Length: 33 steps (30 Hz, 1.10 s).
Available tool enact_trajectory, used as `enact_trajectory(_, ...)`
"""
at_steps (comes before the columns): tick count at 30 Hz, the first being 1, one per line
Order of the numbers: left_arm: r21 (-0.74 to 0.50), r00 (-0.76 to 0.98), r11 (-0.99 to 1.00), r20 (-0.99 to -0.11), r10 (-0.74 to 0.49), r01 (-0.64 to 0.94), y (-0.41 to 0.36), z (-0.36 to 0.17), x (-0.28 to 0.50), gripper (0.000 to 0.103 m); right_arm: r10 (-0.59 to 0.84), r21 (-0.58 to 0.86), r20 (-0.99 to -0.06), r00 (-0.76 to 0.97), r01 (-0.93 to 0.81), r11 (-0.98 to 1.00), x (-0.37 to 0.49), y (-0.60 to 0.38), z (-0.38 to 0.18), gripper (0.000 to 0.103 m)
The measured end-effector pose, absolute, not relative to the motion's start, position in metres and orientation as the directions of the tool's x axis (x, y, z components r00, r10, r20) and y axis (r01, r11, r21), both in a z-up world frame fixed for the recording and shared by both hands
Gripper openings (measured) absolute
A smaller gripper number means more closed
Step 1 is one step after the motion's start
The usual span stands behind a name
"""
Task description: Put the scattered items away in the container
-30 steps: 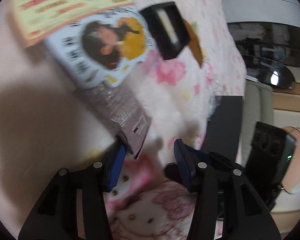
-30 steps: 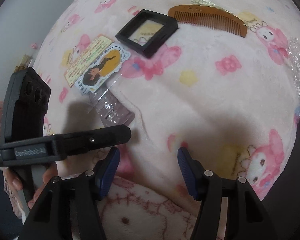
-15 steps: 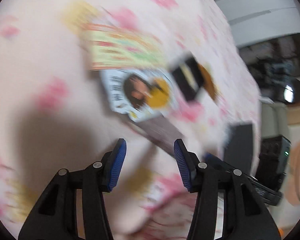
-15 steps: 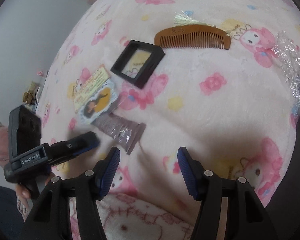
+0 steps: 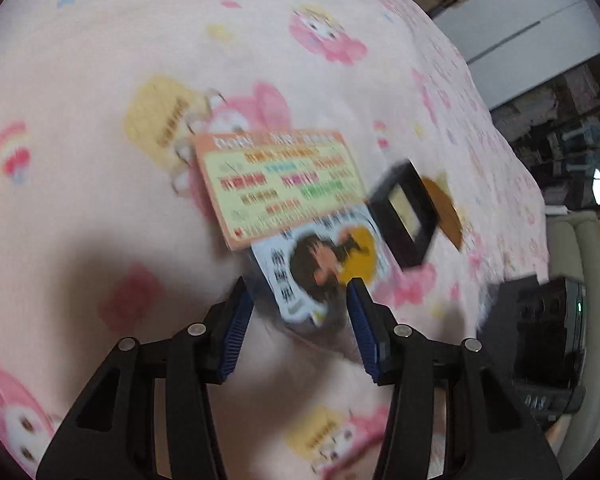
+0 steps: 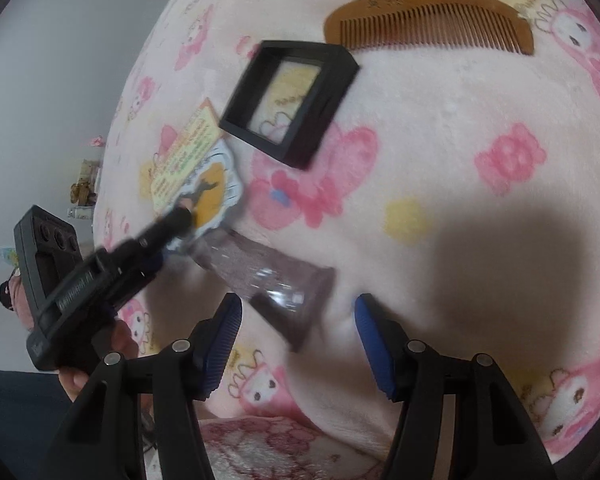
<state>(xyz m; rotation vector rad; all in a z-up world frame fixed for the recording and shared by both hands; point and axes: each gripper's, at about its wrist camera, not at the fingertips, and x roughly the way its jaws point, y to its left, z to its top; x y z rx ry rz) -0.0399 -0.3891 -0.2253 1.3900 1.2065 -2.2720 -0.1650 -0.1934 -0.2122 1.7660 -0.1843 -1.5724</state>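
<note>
Left gripper (image 5: 298, 320) jaws apart, nothing gripped, over near edge of sticker (image 5: 324, 258). Card (image 5: 280, 186) overlaps sticker's far side. Black frame (image 5: 406, 214) right, on pink blanket (image 5: 100, 60).

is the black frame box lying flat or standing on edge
Lying flat. The black frame box rests on the pink blanket with its window facing up, the blanket print visible through it, below the wooden comb.

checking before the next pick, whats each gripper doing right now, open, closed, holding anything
Left gripper: open, fingers either side of the cartoon sticker card, not gripping it.
Right gripper: open, holding nothing, fingers above the brown sachet.
</note>
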Motion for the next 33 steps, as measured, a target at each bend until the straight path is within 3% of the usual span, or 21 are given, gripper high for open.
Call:
enact_trajectory(6, -0.59, -0.519, -0.657, -0.786, 0.335, 0.469, -0.364, -0.217, -0.017, 0.049, -0.552, 0.551, -0.826, 0.114, 0.372, -0.747, -0.16, -0.188, -0.195, 0.057)
enact_trajectory(10, -0.538, -0.51, -0.678, -0.816, 0.272, 0.5, -0.37, -0.224, -0.016, 0.05, -0.533, 0.534, -0.838, 0.112, 0.362, -0.764, -0.162, -0.186, -0.201, 0.057)
enact_trajectory(15, -0.57, -0.512, -0.658, -0.801, 0.311, 0.492, -0.365, -0.231, -0.025, 0.049, -0.504, 0.528, -0.847, 0.17, 0.374, -0.762, -0.163, -0.192, -0.219, 0.057)
enact_trajectory(19, -0.521, -0.481, -0.698, -0.83, 0.281, 0.491, -0.351, -0.221, -0.024, 0.054, -0.511, 0.526, -0.846, 0.153, 0.397, -0.752, -0.158, -0.195, -0.21, 0.054)
enact_trajectory(26, -0.553, -0.543, -0.734, -0.785, 0.299, 0.395, -0.326, -0.167, -0.015, 0.051, -0.555, 0.54, -0.825, 0.107, 0.44, -0.717, -0.137, -0.172, -0.17, 0.054)
enact_trajectory(30, -0.619, -0.588, -0.75, -0.704, 0.397, 0.235, -0.285, -0.13, -0.022, 0.048, -0.677, 0.664, -0.723, 0.139, 0.411, -0.624, -0.127, -0.131, -0.14, 0.051)
enact_trajectory(33, -0.539, -0.565, -0.807, -0.754, 0.335, 0.241, -0.265, -0.118, -0.035, 0.048, -0.659, 0.602, -0.751, 0.042, 0.454, -0.656, -0.116, -0.116, -0.121, 0.05)
